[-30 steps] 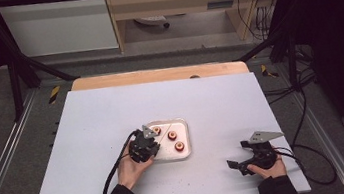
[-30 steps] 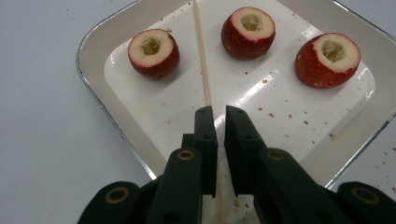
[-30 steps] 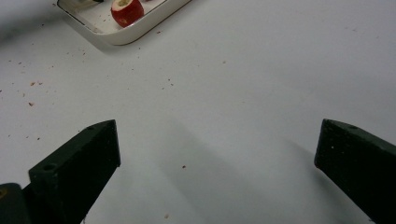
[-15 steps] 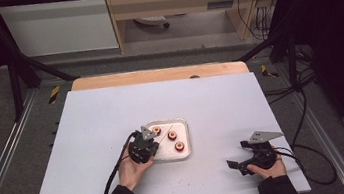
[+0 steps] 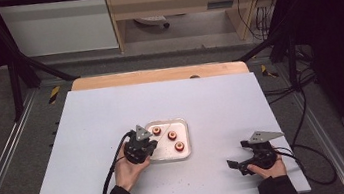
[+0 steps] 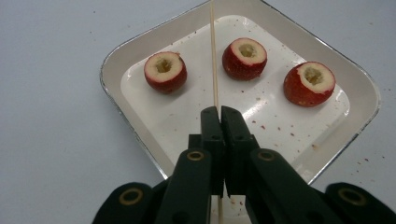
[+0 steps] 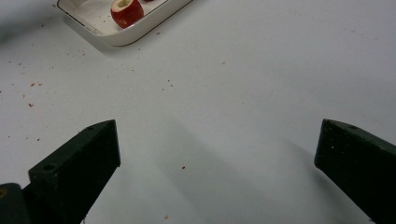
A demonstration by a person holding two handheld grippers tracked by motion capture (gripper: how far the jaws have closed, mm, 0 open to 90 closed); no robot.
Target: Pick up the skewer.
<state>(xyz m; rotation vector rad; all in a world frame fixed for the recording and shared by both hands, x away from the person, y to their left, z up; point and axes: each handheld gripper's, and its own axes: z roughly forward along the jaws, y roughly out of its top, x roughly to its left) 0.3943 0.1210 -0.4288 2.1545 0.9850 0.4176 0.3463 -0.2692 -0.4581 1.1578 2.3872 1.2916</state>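
Around the white tabletop, quiet surroundings.
A wooden strip runs along its far edge, a white cabinet stands beyond on the left, cables hang at the right, and red crumbs dot the surface.

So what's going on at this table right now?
A person works with two handheld grippers. The left gripper has its fingers shut on a thin wooden skewer, which points out over a white tray holding three cored red fruits, likely hawthorns. None is on the skewer yet. The right gripper rests open on the white table, off to the tray's right, holding nothing.
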